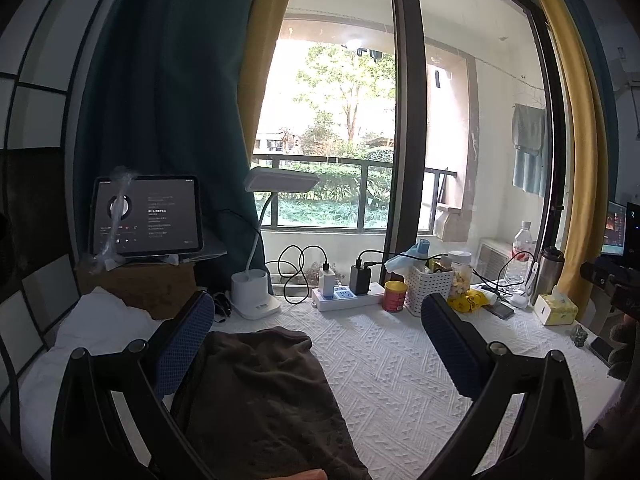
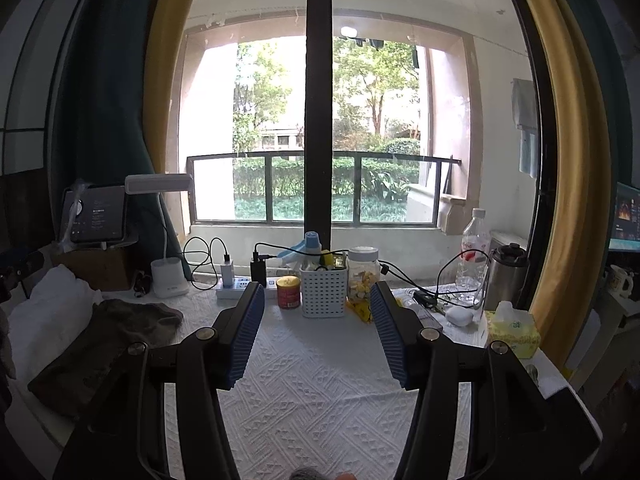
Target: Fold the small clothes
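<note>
White desk lamp (image 1: pixel 256 296) beside power strip (image 1: pixel 346 298); red tin (image 2: pixel 288 291); white basket (image 2: pixel 323 292); tissue box (image 2: pixel 513 332).

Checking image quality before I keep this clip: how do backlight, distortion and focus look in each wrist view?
Left wrist view: the bright window blows out the sky, leaving the dark brown crumpled garment dim and low in detail; curtains bow from fisheye distortion. Right wrist view: same backlight, strongly curved frame edges, dark vignetted corners; the white textured tablecloth stays sharp, the garment is shadowed.
</note>
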Available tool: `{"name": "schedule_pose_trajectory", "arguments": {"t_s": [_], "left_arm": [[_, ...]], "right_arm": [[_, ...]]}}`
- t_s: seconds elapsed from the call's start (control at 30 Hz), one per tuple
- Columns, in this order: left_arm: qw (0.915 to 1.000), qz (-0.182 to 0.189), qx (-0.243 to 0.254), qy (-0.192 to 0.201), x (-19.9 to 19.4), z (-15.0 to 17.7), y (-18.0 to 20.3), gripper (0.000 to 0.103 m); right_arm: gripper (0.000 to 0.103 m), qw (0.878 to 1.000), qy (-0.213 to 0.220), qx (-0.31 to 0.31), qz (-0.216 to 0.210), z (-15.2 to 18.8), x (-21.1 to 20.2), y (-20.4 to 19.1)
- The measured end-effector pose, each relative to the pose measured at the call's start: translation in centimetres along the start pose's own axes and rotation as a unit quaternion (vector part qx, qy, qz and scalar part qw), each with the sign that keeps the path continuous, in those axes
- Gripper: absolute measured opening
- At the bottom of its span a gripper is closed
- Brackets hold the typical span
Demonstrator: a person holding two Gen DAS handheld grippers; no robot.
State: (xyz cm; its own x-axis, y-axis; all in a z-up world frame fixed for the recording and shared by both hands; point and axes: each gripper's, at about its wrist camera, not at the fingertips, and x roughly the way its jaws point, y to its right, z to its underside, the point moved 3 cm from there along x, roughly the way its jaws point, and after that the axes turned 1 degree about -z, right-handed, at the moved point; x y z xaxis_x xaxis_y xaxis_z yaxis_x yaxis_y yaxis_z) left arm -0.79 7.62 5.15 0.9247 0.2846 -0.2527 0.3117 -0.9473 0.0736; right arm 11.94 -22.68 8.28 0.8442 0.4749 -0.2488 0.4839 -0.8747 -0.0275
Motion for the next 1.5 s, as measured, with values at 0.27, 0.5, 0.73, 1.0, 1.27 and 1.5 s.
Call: {"name": "schedule_pose_trajectory", "arguments": {"t_s": [0.27,0.5,0.73,1.0,1.27,1.5], "left_arm": [[1.0,0.001,0.001,-0.002,0.1,0.1,0.2,0.102],[1.0,0.004,-0.001,-0.003,0.1,0.0,0.1,0.102],[1.0,0.003,0.0,-0.003,0.2,0.0,0.2,0.102],[1.0,0.002,0.0,-0.001,0.0,-0.1,0.3,0.102],[1.0,0.003,0.0,-0.002,0.0,-0.1,0.3,0.102],[1.0,0.003,0.0,-0.002,0.0,-0.1,0.3,0.102]], "right_arm": [[0.058,1.0,0.001,0.001,0.003,0.1,-0.1,0.2],[0.058,1.0,0.0,0.0,0.003,0.1,-0.2,0.3],[0.058,1.0,0.0,0.002,0.004,0.2,-0.2,0.6],[0.058,1.0,-0.003,0.005,0.0,0.5,-0.2,1.0],[0.058,1.0,-0.004,0.005,-0.001,0.6,-0.3,1.1],[0.058,1.0,-0.005,0.008,-0.003,0.5,-0.2,1.2]]}}
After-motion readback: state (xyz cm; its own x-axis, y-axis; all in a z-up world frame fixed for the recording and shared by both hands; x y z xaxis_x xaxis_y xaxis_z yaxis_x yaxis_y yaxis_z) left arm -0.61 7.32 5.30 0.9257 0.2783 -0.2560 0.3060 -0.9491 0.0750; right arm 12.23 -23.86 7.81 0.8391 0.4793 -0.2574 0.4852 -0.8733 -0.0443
